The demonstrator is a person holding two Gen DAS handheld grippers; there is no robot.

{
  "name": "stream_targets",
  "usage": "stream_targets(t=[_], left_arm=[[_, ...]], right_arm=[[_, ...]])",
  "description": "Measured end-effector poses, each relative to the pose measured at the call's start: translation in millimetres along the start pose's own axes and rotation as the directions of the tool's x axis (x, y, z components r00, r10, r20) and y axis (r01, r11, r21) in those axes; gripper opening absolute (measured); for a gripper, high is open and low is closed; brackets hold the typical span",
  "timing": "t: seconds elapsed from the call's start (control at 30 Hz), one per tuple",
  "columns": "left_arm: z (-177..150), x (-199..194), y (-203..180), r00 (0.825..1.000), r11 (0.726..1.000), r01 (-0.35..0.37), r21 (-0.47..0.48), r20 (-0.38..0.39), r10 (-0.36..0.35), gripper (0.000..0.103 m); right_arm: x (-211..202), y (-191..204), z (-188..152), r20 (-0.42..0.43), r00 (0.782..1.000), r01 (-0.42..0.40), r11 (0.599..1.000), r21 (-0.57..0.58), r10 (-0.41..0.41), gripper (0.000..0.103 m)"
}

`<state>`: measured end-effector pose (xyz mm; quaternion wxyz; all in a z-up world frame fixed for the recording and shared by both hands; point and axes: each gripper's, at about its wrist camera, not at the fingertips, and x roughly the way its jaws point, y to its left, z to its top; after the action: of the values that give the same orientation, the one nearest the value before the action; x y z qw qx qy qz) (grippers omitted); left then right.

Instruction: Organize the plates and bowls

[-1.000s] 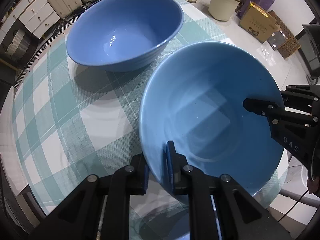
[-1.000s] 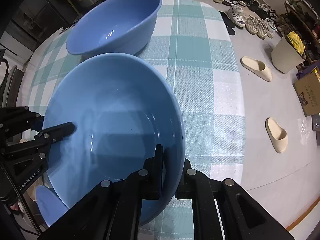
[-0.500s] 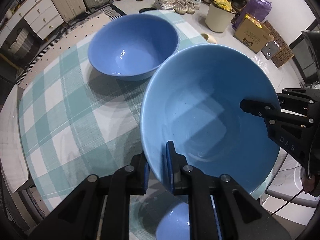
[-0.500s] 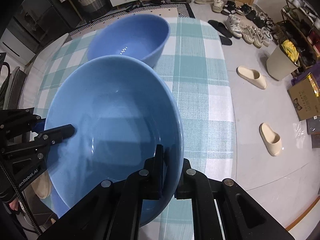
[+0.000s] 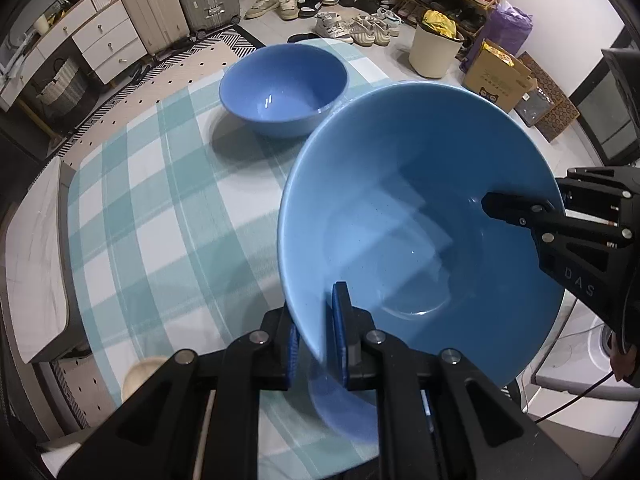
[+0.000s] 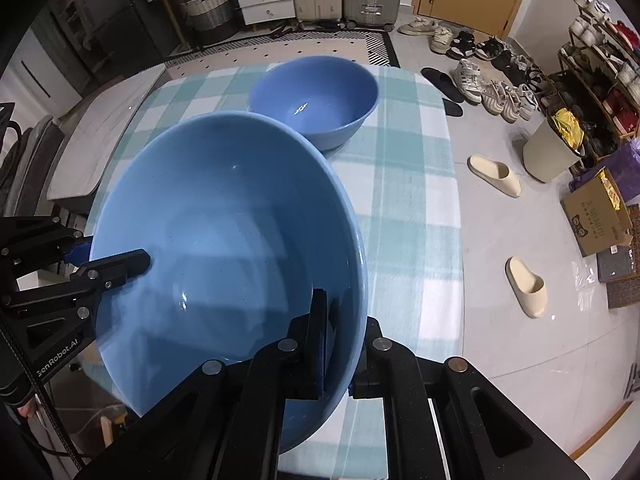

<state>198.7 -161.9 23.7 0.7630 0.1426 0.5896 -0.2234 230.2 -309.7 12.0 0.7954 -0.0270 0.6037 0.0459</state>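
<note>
Two grippers clamp one large blue bowl [image 5: 420,236] held above the table.
We see the left gripper [image 5: 316,344] closed on the rim at lower centre of its view, the right gripper [image 6: 340,344] closed on the opposite rim. A smaller blue bowl [image 5: 283,84] sits on the checked tablecloth [image 5: 160,200], upper centre of both frames, apart from the held bowl.

Left gripper [image 5: 316,334]: fingers closed across the near rim of a large blue bowl [image 5: 420,216], one pad inside the wall, one outside. Right gripper [image 6: 340,336]: closed likewise on the opposite rim, inner finger against the inside wall. Both grippers face each other across the bowl, carrying it clear of the table.
</note>
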Motion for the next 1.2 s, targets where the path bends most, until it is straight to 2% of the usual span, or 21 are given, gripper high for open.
stream_targets(t=[0.2, 0.37, 0.57, 0.93, 1.2], left_arm=[[-40, -2, -2, 1.000, 1.000, 0.005, -0.008, -0.003, -0.005, 0.013], [-65, 12, 0, 1.000, 1.000, 0.016, -0.027, -0.023, -0.016, 0.013], [-86, 26, -5, 1.000, 1.000, -0.026, -0.015, -0.017, 0.026, 0.013], [-104, 46, -13, 0.997, 0.997, -0.076, 0.017, 0.024, 0.076, 0.018], [-111, 59, -13, 0.997, 0.997, -0.072, 0.021, 0.011, 0.071, 0.020]], right_arm=[[-5, 22, -35, -0.007, 1.000, -0.003, 1.000, -0.021, 0.003, 0.007], [11, 39, -63, -0.030, 0.999, -0.013, 0.999, -0.033, 0.012, 0.007], [34, 45, -81, -0.045, 0.998, -0.036, 0.999, -0.024, 0.035, 0.007], [54, 49, -95, -0.026, 1.000, -0.014, 0.998, -0.060, 0.012, 0.007], [62, 50, -102, -0.017, 1.000, -0.002, 0.997, -0.079, 0.001, 0.007]])
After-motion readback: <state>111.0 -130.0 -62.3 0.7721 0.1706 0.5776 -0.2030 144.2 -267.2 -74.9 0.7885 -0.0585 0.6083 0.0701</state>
